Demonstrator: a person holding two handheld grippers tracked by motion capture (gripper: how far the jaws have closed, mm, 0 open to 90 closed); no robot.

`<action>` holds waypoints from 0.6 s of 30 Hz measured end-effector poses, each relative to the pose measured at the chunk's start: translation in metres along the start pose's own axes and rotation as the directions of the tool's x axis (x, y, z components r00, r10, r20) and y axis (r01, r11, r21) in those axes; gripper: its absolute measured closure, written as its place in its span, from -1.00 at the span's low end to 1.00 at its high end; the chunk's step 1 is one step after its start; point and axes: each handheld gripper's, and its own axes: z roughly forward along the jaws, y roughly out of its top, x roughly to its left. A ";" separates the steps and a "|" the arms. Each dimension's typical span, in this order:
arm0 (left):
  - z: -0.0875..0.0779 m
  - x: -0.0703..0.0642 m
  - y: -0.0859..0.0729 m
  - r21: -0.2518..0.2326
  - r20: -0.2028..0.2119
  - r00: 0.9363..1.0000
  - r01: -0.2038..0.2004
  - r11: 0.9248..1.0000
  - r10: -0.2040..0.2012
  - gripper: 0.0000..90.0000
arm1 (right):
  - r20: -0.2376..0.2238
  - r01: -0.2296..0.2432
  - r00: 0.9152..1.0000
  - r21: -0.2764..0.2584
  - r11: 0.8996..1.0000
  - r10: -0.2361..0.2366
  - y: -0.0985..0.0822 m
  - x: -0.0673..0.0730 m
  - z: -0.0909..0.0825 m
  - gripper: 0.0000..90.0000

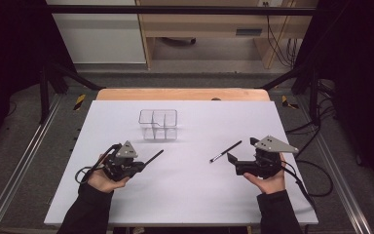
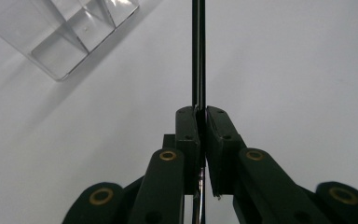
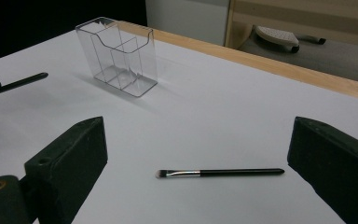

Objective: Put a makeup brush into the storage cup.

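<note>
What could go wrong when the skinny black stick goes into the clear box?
The left tool pinches the thin black stick near one end, so it might swivel or slip. The clear box looks light and has narrow slots, so a poke at its wall could tip it. The brush on the table might roll when the right tool grabs it.

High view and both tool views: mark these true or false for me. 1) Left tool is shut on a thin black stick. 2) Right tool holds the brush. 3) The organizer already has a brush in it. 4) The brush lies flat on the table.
1) True: the left tool is shut on the stick.
2) False: the right tool is open, and the brush lies between its jaws, untouched.
3) False: the organizer looks empty.
4) True: it lies flat on the table.
</note>
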 end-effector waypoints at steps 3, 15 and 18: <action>-0.001 -0.005 0.004 -0.011 0.016 1.000 -0.017 1.000 0.017 0.85 | -0.001 0.004 1.000 -0.001 1.000 -0.004 0.001 0.001 0.000 -0.88; -0.006 -0.017 0.020 -0.071 0.032 0.994 -0.103 0.992 0.106 0.85 | -0.001 0.068 0.998 0.033 0.997 -0.068 0.009 0.011 0.007 -0.87; -0.005 -0.017 0.024 -0.073 0.041 0.992 -0.115 0.991 0.118 0.85 | -0.006 0.110 0.994 0.052 0.993 -0.109 0.014 0.017 0.011 -0.87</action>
